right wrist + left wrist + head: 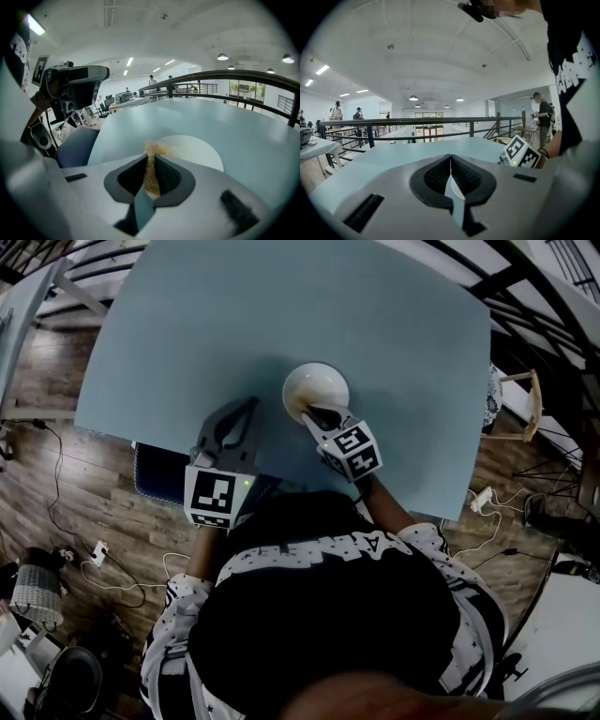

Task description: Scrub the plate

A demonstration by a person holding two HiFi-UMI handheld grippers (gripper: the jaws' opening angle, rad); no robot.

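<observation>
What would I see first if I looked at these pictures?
The round white plate in the middle of the pale blue table stands out first. Next comes the right gripper at the plate's near edge, pinching a tan scrubber. The left gripper is shut and empty beside the plate.

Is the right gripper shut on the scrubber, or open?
Shut on it: on the right gripper the jaws pinch the tan scrubber, its tip sticking out over the white plate.
</observation>
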